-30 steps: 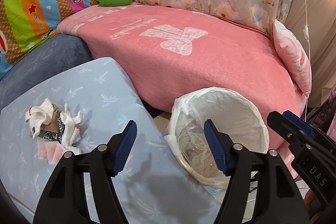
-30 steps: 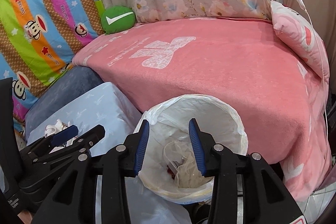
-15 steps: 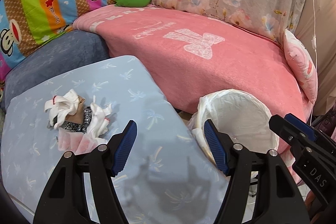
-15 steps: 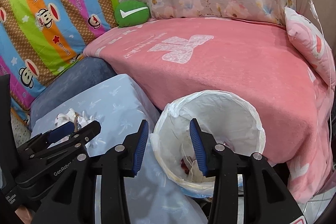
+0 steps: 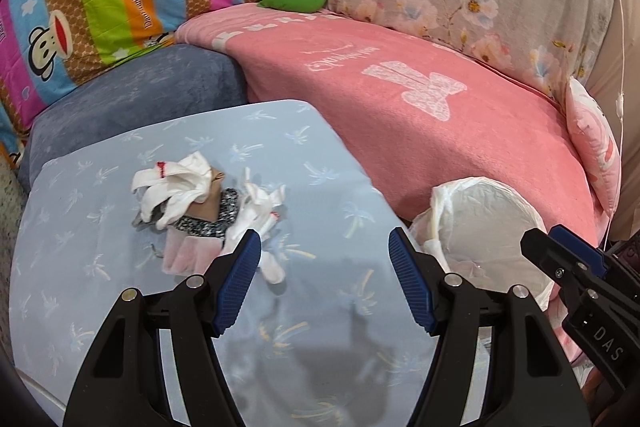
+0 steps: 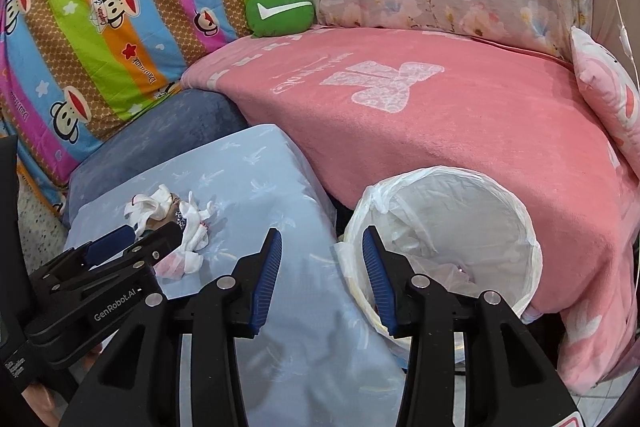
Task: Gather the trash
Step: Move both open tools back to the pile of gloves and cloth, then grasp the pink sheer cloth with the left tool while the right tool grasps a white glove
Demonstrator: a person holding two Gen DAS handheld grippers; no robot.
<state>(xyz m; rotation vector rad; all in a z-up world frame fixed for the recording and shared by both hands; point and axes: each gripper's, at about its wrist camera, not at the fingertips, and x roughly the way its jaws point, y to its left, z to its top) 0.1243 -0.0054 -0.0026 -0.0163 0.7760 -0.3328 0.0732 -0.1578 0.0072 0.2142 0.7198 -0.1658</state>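
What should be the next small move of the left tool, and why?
Probably move the left tool forward and a little to the left, down onto the pile of crumpled tissues and scraps. Its jaws stand open and empty, the pile lies untouched on the light blue cushion just ahead of its left finger, and the lined trash bin waits beside the cushion.

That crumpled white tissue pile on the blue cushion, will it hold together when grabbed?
The tissue pile looks loose and floppy, so it will probably compress easily. Several separate scraps make it up, so some may drop. It likely weighs little.
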